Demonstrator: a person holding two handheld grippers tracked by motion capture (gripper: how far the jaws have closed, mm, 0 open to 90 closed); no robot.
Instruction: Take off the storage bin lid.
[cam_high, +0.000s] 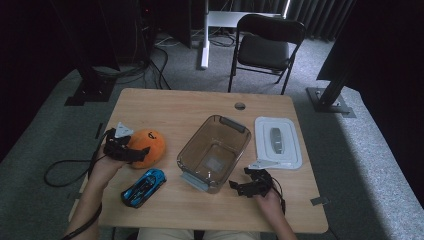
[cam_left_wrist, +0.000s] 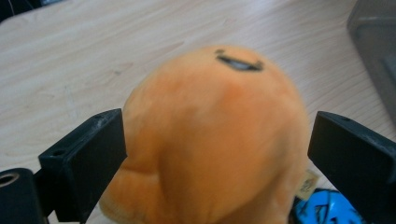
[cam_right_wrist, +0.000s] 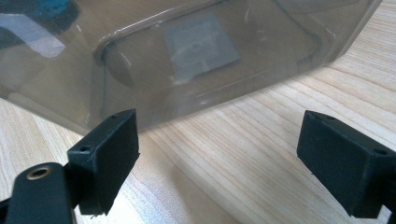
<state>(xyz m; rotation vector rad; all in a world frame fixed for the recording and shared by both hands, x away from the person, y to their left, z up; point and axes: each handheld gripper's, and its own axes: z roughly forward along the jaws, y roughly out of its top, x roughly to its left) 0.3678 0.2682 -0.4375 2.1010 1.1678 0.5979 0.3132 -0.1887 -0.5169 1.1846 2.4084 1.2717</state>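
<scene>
An orange plush toy (cam_high: 148, 144) sits on the left part of the wooden table (cam_high: 170, 107). My left gripper (cam_high: 139, 152) is open around it. In the left gripper view the plush (cam_left_wrist: 210, 135) bulges between the two spread jaws and meets or nearly meets both. A blue toy car (cam_high: 144, 186) lies just in front of the plush, and a corner of that car (cam_left_wrist: 327, 211) peeks out under it. My right gripper (cam_high: 239, 188) stands open and empty by the near right side of a clear plastic container (cam_high: 192, 150). The container's wall (cam_right_wrist: 187, 60) rises just beyond the right gripper (cam_right_wrist: 218, 158).
A white lid (cam_high: 277, 142) lies flat to the right of the container. A black folding chair (cam_high: 265, 45) stands beyond the table's far edge. Cables trail off the left side of the table.
</scene>
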